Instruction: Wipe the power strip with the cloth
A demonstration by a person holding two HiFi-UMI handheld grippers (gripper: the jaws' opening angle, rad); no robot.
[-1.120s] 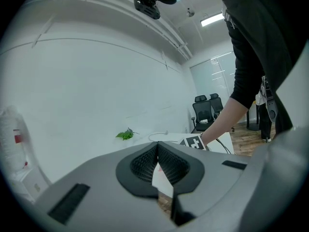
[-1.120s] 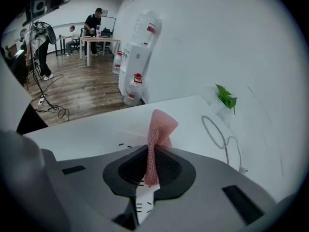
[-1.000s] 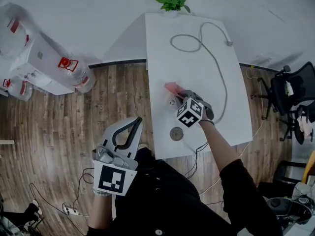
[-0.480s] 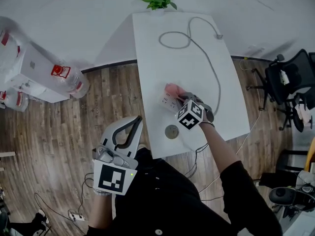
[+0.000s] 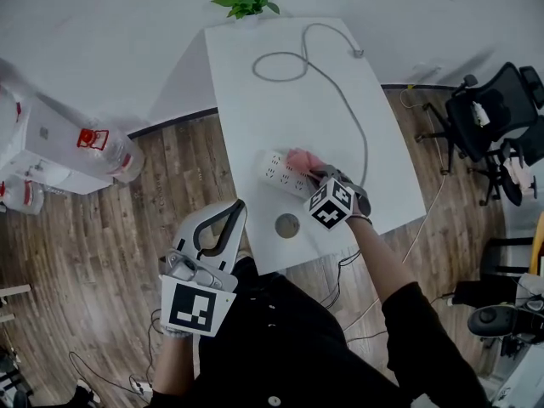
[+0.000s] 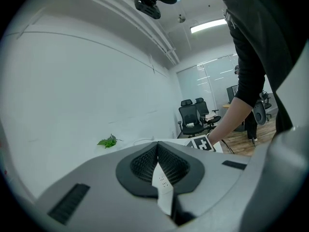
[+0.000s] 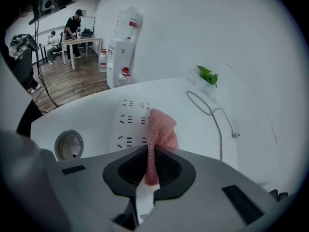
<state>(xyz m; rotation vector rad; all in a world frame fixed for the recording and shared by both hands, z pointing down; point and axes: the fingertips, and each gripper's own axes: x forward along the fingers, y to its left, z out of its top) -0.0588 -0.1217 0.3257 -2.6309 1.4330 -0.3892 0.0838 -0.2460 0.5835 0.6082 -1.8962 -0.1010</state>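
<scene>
A white power strip (image 5: 282,175) (image 7: 130,124) lies across the white table (image 5: 255,83), its grey cord (image 5: 340,92) looping toward the far end. My right gripper (image 5: 316,173) (image 7: 150,170) is shut on a pink cloth (image 7: 160,132) (image 5: 302,159), which rests on the strip's right part. My left gripper (image 5: 223,228) (image 6: 157,170) hangs off the table's near left, over the wooden floor, its jaws shut with nothing between them.
A round grommet hole (image 5: 287,225) (image 7: 67,145) sits near the table's front edge. A small green plant (image 5: 245,0) stands at the far end. Water bottles (image 5: 106,147) lie on the floor at left; office chairs (image 5: 493,117) stand at right.
The right gripper with the cloth has slid rightward along the power strip, uncovering more of the strip's left end. The head view has shifted. The left gripper has stayed put.
</scene>
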